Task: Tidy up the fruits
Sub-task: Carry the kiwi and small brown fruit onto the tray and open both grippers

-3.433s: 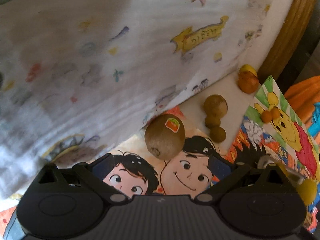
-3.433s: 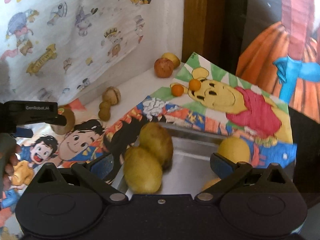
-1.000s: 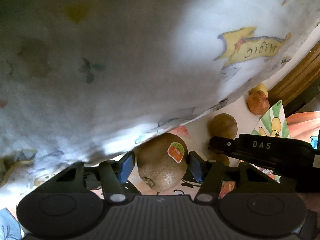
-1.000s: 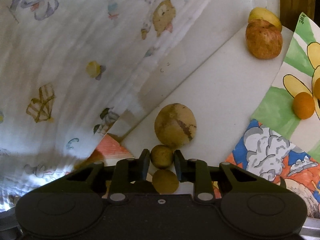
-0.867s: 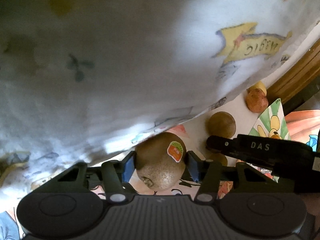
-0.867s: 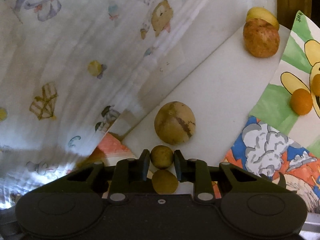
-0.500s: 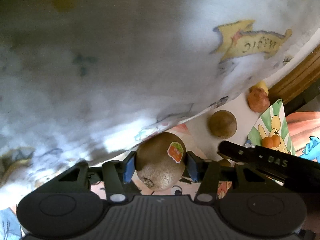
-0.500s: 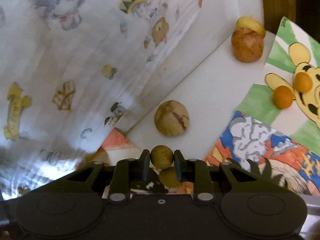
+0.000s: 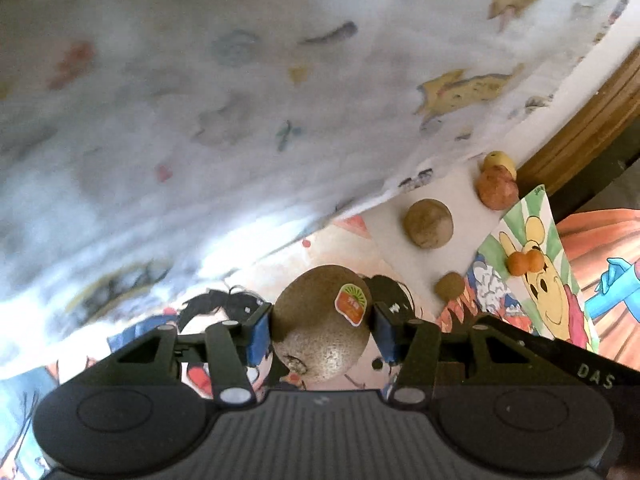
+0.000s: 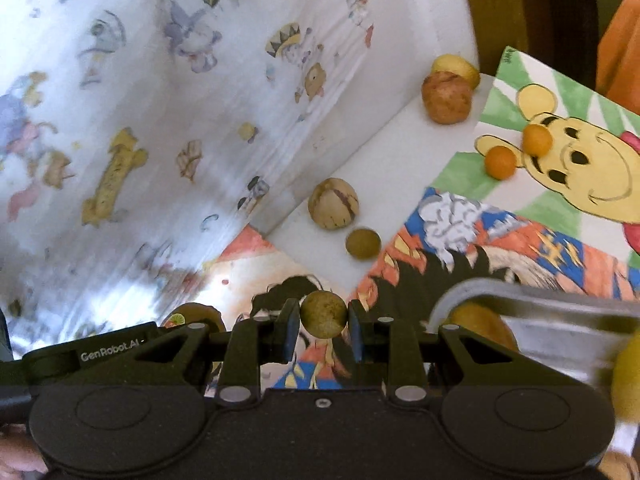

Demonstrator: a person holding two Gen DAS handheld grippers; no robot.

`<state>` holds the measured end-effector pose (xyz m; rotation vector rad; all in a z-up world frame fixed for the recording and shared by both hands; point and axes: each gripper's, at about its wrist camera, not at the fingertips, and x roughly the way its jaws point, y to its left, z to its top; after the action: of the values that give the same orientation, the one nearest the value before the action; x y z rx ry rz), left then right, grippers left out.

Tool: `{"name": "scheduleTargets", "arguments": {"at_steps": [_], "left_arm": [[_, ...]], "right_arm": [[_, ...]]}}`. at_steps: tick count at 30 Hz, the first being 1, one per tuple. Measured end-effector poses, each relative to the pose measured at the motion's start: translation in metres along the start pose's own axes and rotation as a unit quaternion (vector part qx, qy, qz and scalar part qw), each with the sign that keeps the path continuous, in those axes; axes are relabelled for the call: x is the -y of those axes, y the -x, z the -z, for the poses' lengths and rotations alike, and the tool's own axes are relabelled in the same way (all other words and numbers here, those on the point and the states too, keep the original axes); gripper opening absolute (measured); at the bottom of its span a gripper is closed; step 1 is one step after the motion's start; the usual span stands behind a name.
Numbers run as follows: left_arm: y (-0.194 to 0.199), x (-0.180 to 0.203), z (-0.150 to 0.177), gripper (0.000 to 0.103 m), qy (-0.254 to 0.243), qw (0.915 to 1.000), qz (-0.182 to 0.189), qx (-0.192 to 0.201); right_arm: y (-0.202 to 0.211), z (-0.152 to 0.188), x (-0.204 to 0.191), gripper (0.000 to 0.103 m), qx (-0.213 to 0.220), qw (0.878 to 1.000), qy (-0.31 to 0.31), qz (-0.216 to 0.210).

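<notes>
A stickered kiwi point(image 9: 320, 324) sits clamped between the left claw point(image 9: 320, 330) pads; a small brown round fruit point(image 10: 323, 314) is pinched in the narrowly set right claw point(image 10: 320, 330). Ahead of both, loose fruits dot the drawing-covered tabletop point(image 10: 384, 168).

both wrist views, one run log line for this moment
left tool: shut on kiwi | right tool: shut on small round fruit | metal tray: holds fruit | loose: small orange fruits

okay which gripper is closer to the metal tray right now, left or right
Right. The right gripper, shut on a small brown fruit, is just beside the metal tray; the left gripper, holding the kiwi, sits farther off.
</notes>
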<state>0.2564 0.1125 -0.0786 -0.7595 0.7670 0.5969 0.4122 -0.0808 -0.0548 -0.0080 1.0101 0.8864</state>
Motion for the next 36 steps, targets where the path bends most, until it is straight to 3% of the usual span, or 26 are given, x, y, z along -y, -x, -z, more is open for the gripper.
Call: {"name": "scheduleTargets", "arguments": {"at_steps": [13,22,28,36], "left_arm": [[0.041,0.019,0.052,0.056,-0.038,0.9987,0.032,-0.003],[0.055,0.053,0.098,0.056,-0.086,0.9936,0.069,-0.027],[0.058,0.079,0.127,0.056,-0.142,0.9853,0.091,-0.029],[0.048,0.103,0.153,0.056,-0.211,0.9714,0.104,-0.031]], "right_arm": [[0.094,0.078,0.021,0.028,0.043,0.997,-0.06,0.033],[0.151,0.14,0.06,0.028,0.068,0.988,-0.104,0.094],[0.168,0.168,0.075,0.028,0.084,0.982,-0.108,0.134],[0.155,0.178,0.085,0.028,0.077,0.98,-0.087,0.161]]}}
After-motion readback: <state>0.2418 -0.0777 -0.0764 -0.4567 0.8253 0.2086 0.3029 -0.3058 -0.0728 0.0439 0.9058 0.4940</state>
